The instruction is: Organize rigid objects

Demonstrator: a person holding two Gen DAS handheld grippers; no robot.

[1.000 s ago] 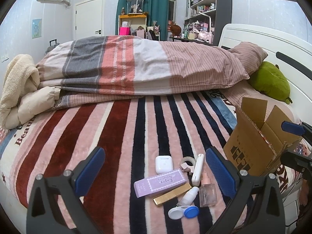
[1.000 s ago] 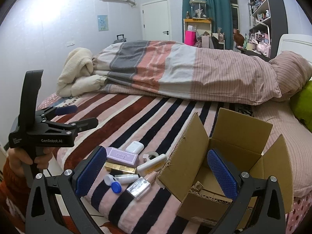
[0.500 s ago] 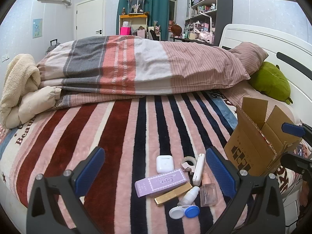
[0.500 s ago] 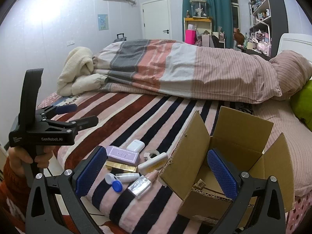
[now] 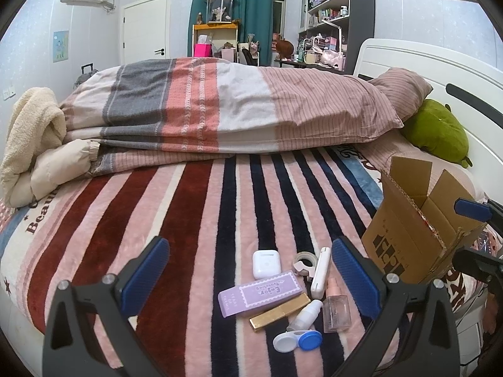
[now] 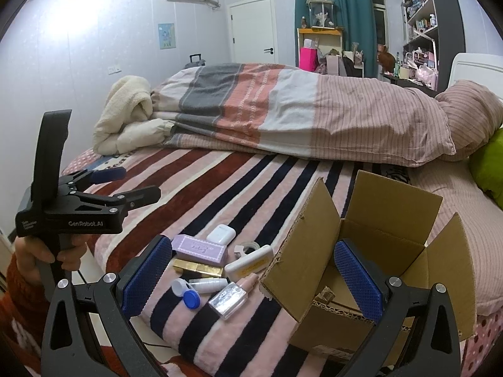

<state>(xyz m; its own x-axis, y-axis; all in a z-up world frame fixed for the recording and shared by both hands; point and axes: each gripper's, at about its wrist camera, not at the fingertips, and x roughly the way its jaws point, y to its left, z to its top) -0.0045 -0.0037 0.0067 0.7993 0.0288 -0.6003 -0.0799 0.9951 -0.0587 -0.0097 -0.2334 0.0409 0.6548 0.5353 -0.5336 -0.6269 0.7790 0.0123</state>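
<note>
Small items lie in a cluster on the striped blanket: a white earbud case [image 5: 266, 263], a purple box [image 5: 261, 293], a gold bar [image 5: 280, 311], a tape roll [image 5: 303, 262], a white flat case [image 5: 320, 272], a clear bottle [image 5: 335, 305], a small white bottle [image 5: 305, 311] and a blue-white lens case [image 5: 297, 340]. An open cardboard box [image 5: 415, 226] stands to their right. My left gripper [image 5: 251, 279] is open and empty, above the cluster. My right gripper [image 6: 251, 279] is open and empty, between the cluster [image 6: 204, 248] and the box [image 6: 377, 251].
A folded striped duvet [image 5: 220, 110] lies across the far bed. A cream blanket [image 5: 31, 138] is heaped at the left. A green plush [image 5: 437, 132] rests by the white headboard [image 5: 440, 69]. The bed's front edge runs just under the items.
The left wrist view has shifted slightly, so the items sit a little further right and lower. Both grippers stay open. The items have not moved.
</note>
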